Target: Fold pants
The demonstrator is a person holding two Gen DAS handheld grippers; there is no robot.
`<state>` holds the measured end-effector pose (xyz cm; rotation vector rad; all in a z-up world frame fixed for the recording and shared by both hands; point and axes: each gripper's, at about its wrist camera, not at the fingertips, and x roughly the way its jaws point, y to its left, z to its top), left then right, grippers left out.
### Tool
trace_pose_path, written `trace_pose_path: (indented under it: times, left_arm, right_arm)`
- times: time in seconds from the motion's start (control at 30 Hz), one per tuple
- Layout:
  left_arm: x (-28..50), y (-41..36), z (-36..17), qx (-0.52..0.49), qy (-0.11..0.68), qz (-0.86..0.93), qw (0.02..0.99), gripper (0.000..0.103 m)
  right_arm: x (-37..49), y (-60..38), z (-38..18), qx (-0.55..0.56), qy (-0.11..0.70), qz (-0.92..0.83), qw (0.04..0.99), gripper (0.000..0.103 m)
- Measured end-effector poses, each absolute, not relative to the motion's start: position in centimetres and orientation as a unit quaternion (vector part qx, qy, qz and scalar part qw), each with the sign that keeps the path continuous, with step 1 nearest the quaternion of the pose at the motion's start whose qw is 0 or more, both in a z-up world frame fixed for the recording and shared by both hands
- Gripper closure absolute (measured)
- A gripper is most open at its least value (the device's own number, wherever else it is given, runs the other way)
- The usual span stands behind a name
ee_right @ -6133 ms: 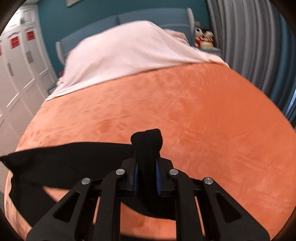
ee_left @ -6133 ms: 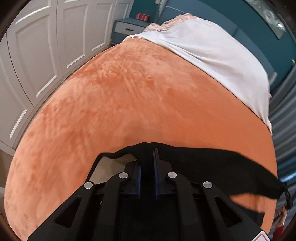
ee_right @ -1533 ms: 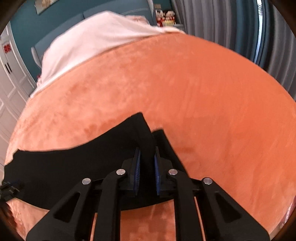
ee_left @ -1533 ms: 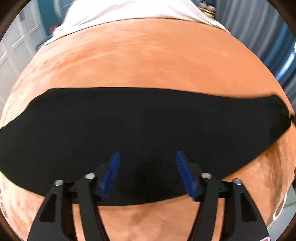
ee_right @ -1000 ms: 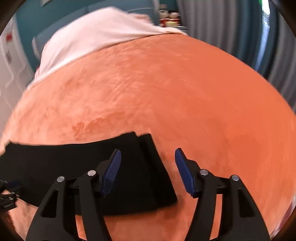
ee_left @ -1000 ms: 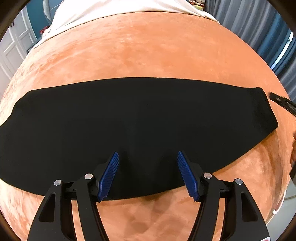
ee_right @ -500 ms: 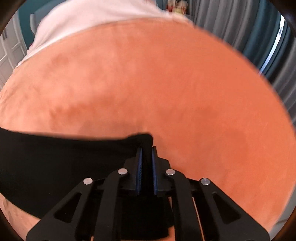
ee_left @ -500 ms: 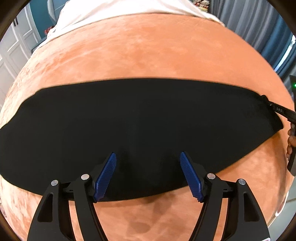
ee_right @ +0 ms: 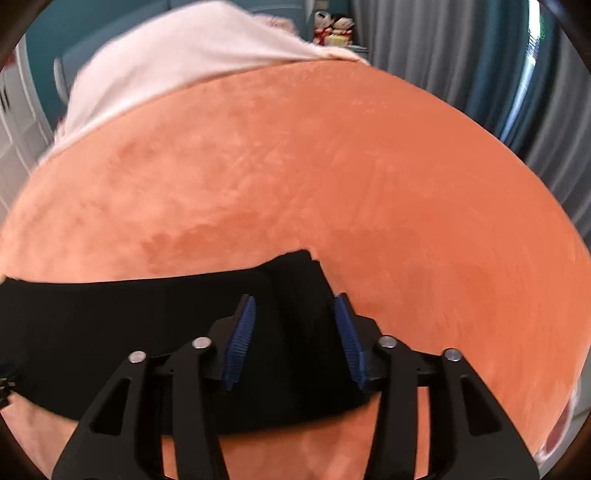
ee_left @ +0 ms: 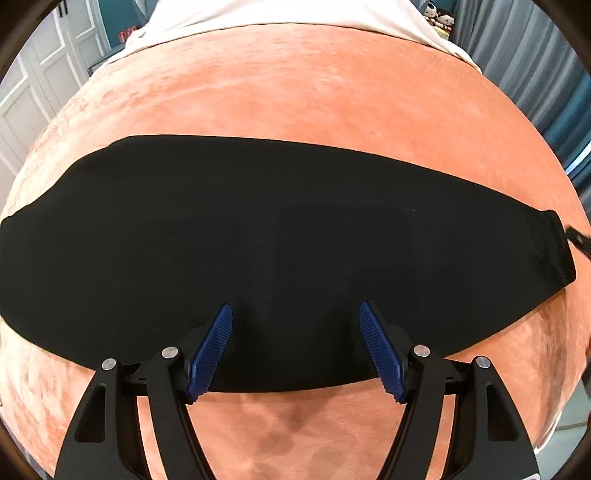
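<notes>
Black pants [ee_left: 280,236] lie flat in a long band across the orange bed cover [ee_left: 295,96], folded lengthwise. My left gripper [ee_left: 295,314] is open and empty, over the near edge of the band's middle. My right gripper [ee_right: 295,302] is open over the right end of the pants [ee_right: 147,325], its fingers straddling the cloth without gripping it. The tip of the right gripper shows at the right end of the pants in the left wrist view [ee_left: 576,240].
A white sheet [ee_left: 280,11] covers the head of the bed. White wardrobe doors [ee_left: 33,85] stand to the left, grey-blue curtains [ee_right: 461,55] to the right. Small toys [ee_right: 332,31] sit on a stand by the headboard.
My right gripper was shut on the right end of the pants half a second ago and has now opened. The left gripper has stayed open over the middle.
</notes>
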<state>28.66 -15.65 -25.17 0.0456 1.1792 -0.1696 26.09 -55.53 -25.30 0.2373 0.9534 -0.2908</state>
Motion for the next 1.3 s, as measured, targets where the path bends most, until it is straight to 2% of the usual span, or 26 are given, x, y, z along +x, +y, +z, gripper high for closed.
trace_pose_path:
  times: [0.07, 0.13, 0.2, 0.27, 0.37, 0.43, 0.67, 0.7, 0.73, 0.77, 0.83, 0.9, 1.07, 1.17, 1.2, 1.3]
  left_arm:
    - [28.6, -15.4, -25.3, 0.02, 0.559, -0.077, 0.825, 0.034]
    - [28.7, -15.3, -25.4, 0.032, 0.555, -0.064, 0.829, 0.034]
    - [28.5, -15.6, -25.3, 0.052, 0.546, -0.058, 0.834, 0.034]
    - [28.0, -15.8, -25.4, 0.069, 0.544, -0.055, 0.834, 0.029]
    - [27.6, -16.1, -25.9, 0.082, 0.546, -0.057, 0.832, 0.028]
    - [27.5, -16.7, -26.3, 0.088, 0.548, -0.056, 0.83, 0.028]
    - [28.1, -18.6, -26.6, 0.089, 0.547, -0.055, 0.83, 0.028]
    - [28.0, -18.9, -26.6, 0.091, 0.547, -0.056, 0.83, 0.028]
    - [28.1, -19.1, -26.7, 0.093, 0.546, -0.059, 0.831, 0.028]
    - [28.2, -19.3, -26.6, 0.093, 0.546, -0.061, 0.83, 0.028]
    - [28.2, -19.1, -26.5, 0.086, 0.55, -0.068, 0.828, 0.028]
    - [27.7, -18.7, -26.2, 0.082, 0.551, -0.072, 0.827, 0.028]
    - [26.9, -17.4, -25.7, 0.077, 0.548, -0.075, 0.829, 0.028]
    - [26.5, -17.3, -25.6, 0.074, 0.55, -0.077, 0.828, 0.028]
    - [26.4, -17.4, -25.5, 0.074, 0.55, -0.076, 0.828, 0.028]
    - [26.0, -17.8, -24.8, 0.069, 0.547, -0.083, 0.83, 0.028]
  right_arm:
    - [23.7, -55.1, -25.1, 0.136, 0.454, -0.148, 0.868, 0.043]
    - [20.9, -55.1, -25.4, 0.182, 0.455, -0.15, 0.859, 0.027]
    - [19.1, -55.2, -26.6, 0.224, 0.453, -0.147, 0.85, 0.018]
    - [17.8, -55.4, -28.2, 0.254, 0.457, -0.146, 0.84, 0.018]
    - [17.3, -56.8, -29.6, 0.298, 0.447, -0.148, 0.83, 0.018]
    - [17.8, -57.8, -29.9, 0.325, 0.426, -0.146, 0.831, 0.013]
    - [20.4, -59.1, -30.8, 0.363, 0.388, -0.147, 0.834, 0.014]
    - [20.8, -59.0, -30.9, 0.362, 0.386, -0.148, 0.836, 0.02]
    - [21.2, -59.0, -30.9, 0.361, 0.385, -0.147, 0.837, 0.042]
    - [21.5, -59.0, -31.0, 0.36, 0.39, -0.142, 0.836, 0.046]
    - [22.3, -58.8, -30.9, 0.346, 0.407, -0.144, 0.833, 0.048]
    - [22.3, -58.5, -30.2, 0.306, 0.425, -0.17, 0.835, 0.046]
    - [20.2, -58.3, -27.7, 0.261, 0.393, -0.191, 0.861, 0.044]
    - [22.2, -57.8, -28.2, 0.211, 0.428, -0.168, 0.862, 0.045]
    - [22.9, -57.7, -28.7, 0.208, 0.438, -0.158, 0.86, 0.053]
    - [24.1, -57.0, -29.1, 0.173, 0.456, -0.148, 0.861, 0.087]
